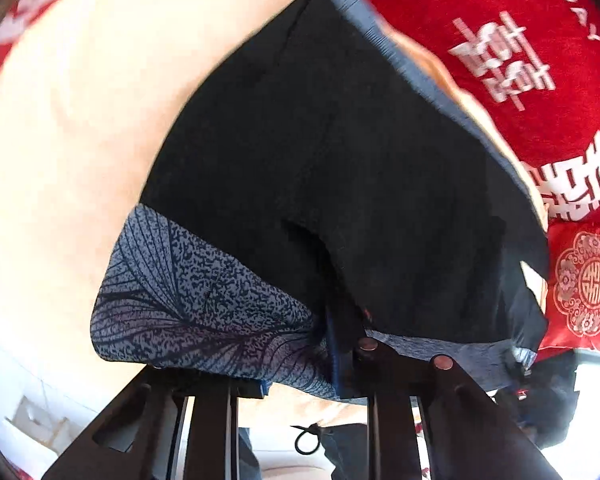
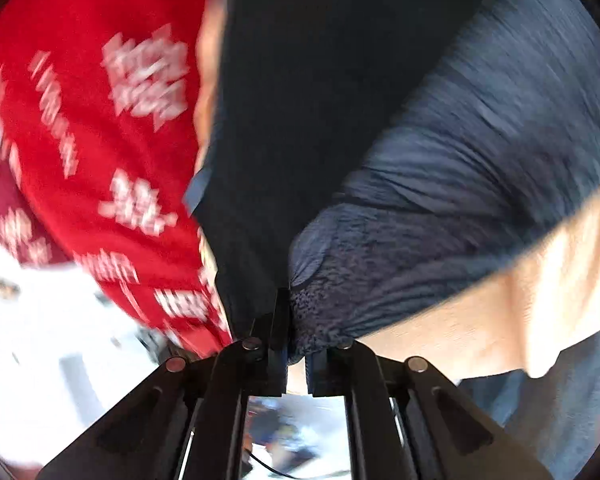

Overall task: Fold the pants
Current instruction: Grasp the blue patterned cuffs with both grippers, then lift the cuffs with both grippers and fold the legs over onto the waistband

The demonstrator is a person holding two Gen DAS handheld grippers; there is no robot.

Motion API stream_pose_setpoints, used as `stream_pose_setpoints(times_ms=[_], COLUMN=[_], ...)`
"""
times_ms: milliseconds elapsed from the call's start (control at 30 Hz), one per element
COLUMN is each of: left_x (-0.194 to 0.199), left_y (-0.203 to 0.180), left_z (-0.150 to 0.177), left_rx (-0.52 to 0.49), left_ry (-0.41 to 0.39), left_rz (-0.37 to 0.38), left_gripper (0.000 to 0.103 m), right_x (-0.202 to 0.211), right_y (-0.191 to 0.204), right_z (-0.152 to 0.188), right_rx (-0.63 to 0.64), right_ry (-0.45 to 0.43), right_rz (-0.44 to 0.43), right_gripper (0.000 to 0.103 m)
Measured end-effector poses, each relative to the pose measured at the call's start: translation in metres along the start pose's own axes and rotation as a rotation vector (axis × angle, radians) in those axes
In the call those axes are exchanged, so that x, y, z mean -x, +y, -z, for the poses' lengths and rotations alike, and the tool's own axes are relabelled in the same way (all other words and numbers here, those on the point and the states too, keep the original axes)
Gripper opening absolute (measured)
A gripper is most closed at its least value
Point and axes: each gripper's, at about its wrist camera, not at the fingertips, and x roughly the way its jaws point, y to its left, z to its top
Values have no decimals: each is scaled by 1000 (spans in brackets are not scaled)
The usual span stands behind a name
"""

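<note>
Fabric pinched at both hand-held grippers: left hand-held gripper [image 1: 342, 354] clenched on patterned hem of pants [image 1: 320, 168], right hand-held gripper [image 2: 290, 332] clenched on bunched hem edge. Pants held up off pale bed sheet [image 1: 72, 120], likely to carry one end over for fold. Beyond, red quilt [image 1: 500, 60] with white characters; right view motion-blurred.

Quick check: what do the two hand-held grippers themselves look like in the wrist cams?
Both alike: the left hand-held gripper and right hand-held gripper are matte black, angular linkage arms with slotted cutouts and round coppery pins at the joints. No markings visible. A black cable loop shows below the left one.
</note>
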Motion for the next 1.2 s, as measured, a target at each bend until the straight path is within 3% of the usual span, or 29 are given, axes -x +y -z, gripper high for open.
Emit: stream_pose_setpoints(times_ms=[133, 267, 400, 533, 633, 700, 767, 800, 833, 867, 900, 1000, 1067, 1100, 1200], left_x=[32, 45, 9, -55, -82, -77, -63, -55, -47, -39, -30, -36, -64, -76, -124], left_y=[-34, -74, -103, -118, -120, -123, -126, -133, -138, -146, -155, -177, -185, -186, -183], left_z=[-34, -100, -174, -223, -234, -237, -236, -237, -233, -228, -221, -206, -195, -188, -180], left_rx=[-41, -98, -138, -150, -118, -101, -99, -110, -130, -161, -204, -286, -339, -351, -353], left_ry=[-82, -205, -269, -258, -233, -229, -234, -246, -269, -299, -332, -318, -252, -229, -156], left_rz=[29, 34, -78, -251, -319, -327, -334, -353, -384, -432, -464, -449, -455, -462, -486], left_gripper=[22, 22, 23, 23, 27, 27, 33, 42, 53, 71, 76, 76, 76, 76, 76], right_x=[7, -8, -53, -109, -133, -143, -142, -141, -136, -130, -123, -96, -89, -90, -110], right_y=[79, 144, 186, 177, 148, 139, 143, 146, 155, 163, 168, 188, 188, 186, 158], right_z=[-37, -117, -191, -246, -265, -271, -272, -274, -271, -267, -263, -241, -235, -231, -239], right_rx=[210, 372, 501, 513, 484, 479, 480, 486, 507, 533, 556, 647, 698, 727, 765], right_ry=[45, 111, 166, 193, 211, 224, 248, 259, 269, 266, 257, 230, 230, 226, 218], right_rz=[29, 50, 159, 257, 330, 343, 303, 283, 274, 280, 288, 321, 367, 412, 596], right_gripper=[6, 8, 11, 11, 17, 21, 42, 61, 72, 73, 73, 73, 63, 52, 51])
